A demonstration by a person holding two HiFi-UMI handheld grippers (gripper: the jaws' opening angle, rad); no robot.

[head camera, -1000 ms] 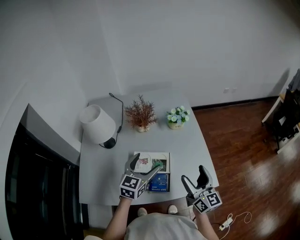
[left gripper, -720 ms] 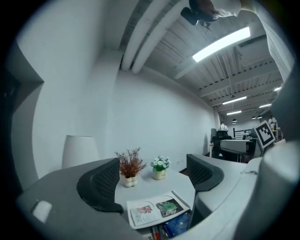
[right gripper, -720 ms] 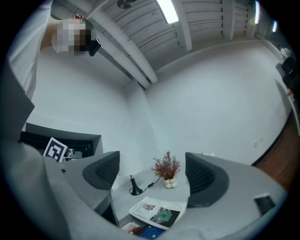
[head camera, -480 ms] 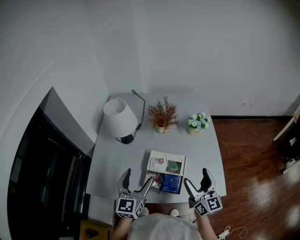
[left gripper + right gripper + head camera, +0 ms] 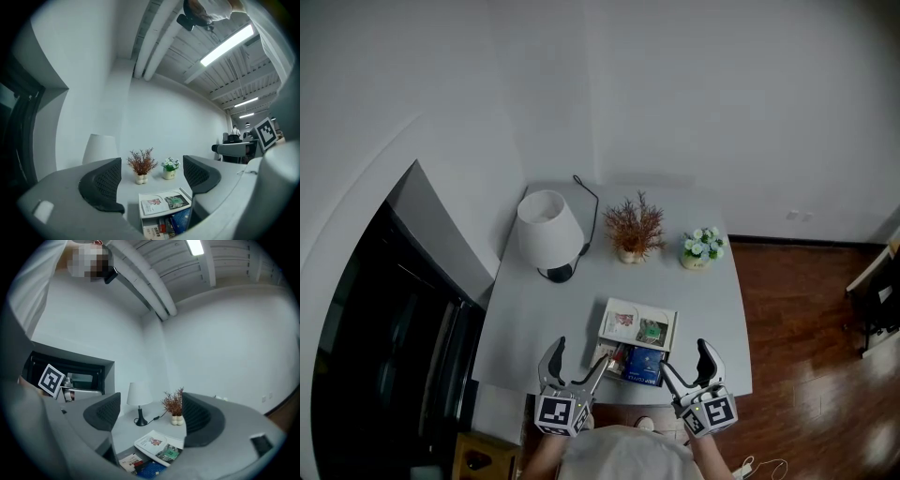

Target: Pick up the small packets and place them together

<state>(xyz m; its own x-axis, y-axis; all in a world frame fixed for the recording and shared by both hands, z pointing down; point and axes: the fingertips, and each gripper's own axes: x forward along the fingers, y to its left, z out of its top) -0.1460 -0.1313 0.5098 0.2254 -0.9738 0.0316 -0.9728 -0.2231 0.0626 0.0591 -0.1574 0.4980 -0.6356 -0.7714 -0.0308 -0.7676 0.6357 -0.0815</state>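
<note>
Currently your left gripper [image 5: 583, 349] and right gripper [image 5: 684, 354] flank the packets [image 5: 634, 362] at the counter [image 5: 534, 309] edge, likely staged for pickup; both jaws apart, empty, left's just narrowed.

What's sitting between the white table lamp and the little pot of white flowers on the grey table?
A reddish-brown dried plant in a pale vase stands between the white lamp and the flower pot, clearest in the head view.

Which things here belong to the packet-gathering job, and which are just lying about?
Job: blue packet, red-and-white packet, left gripper and right gripper, both open and empty.
Lying about: booklet, lamp, dried plant, flower pot.
</note>
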